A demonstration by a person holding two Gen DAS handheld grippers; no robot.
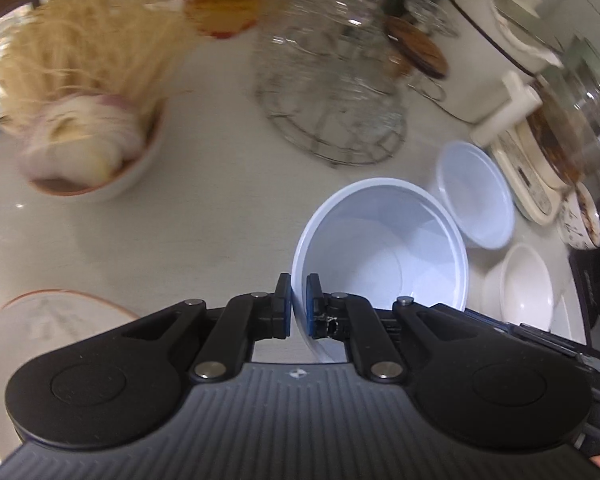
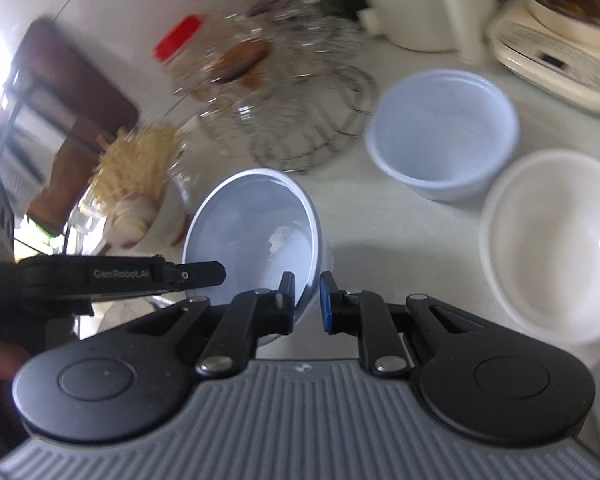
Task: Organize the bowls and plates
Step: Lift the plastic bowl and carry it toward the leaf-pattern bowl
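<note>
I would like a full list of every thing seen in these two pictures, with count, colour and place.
held bowl: one, pale blue, tilted, rim gripped from both sides
plastic bowl: one, pale blue, upright on counter, beyond held bowl
white bowl: one, white, on counter, beside plastic bowl
wire rack: one, metal, holding clear glassware, counter middle
food bowl: one, white, holding onion slices and pale noodles
plate: one, white with orange rim, near edge
cooker: one, cream, far right
left claw: black, shut on held bowl rim
right claw: black, shut on held bowl rim

Bright daylight glare at left, motion blur, fisheye-warped edges.
</note>
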